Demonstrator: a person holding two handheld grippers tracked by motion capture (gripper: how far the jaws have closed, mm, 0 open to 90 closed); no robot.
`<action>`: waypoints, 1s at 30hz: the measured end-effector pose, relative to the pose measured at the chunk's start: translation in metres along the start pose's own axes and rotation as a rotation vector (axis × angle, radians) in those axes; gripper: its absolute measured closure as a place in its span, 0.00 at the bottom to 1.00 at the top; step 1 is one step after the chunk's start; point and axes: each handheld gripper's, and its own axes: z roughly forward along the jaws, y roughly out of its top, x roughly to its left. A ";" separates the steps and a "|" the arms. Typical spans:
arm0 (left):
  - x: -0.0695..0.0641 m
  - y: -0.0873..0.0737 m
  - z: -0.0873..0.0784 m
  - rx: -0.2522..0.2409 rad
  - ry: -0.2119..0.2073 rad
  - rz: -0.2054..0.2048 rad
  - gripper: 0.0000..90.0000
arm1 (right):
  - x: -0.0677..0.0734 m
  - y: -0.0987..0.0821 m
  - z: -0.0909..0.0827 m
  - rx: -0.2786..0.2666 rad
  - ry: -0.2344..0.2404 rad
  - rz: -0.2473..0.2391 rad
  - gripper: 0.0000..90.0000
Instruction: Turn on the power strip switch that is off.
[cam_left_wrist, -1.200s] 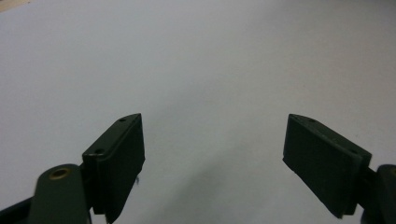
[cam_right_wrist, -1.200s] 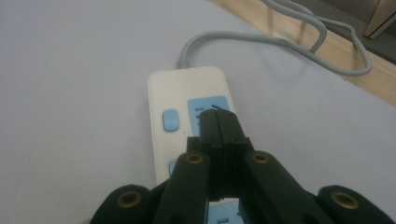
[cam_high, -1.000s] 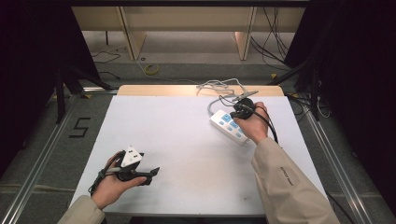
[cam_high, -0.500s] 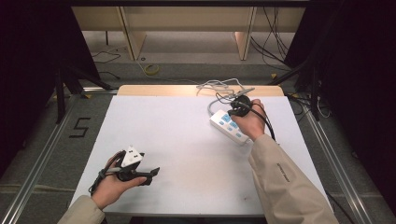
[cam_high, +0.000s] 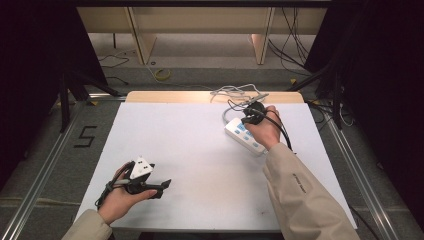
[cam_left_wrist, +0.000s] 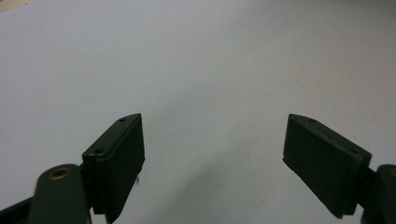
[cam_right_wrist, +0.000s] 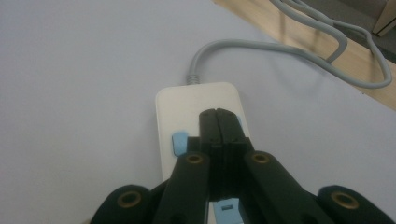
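Note:
A white power strip with blue switches lies at the table's far right, its grey cable running off the back edge. My right gripper is over the strip's far end with its jaws shut and nothing between them. In the right gripper view the closed tips lie over the strip beside a blue switch; whether they touch it I cannot tell. My left gripper is held low near the front left, jaws wide open over bare table.
The white table top has a wooden strip along its back edge, where the grey cable loops. A black cable trails from the right gripper across the hand. Metal rails run along both sides of the table.
The right hand has shifted slightly to the left over the strip's far end. The left hand and its open gripper have stayed put.

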 end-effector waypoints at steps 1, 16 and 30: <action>0.000 0.000 0.000 0.001 0.000 0.001 0.23 | 0.000 0.000 0.000 0.000 0.000 -0.001 1.00; 0.000 0.000 0.000 -0.003 0.000 0.001 0.23 | 0.001 0.004 0.002 0.005 -0.001 -0.002 1.00; 0.001 0.000 0.000 -0.001 0.002 0.002 0.23 | 0.003 0.008 0.005 0.013 0.004 -0.007 1.00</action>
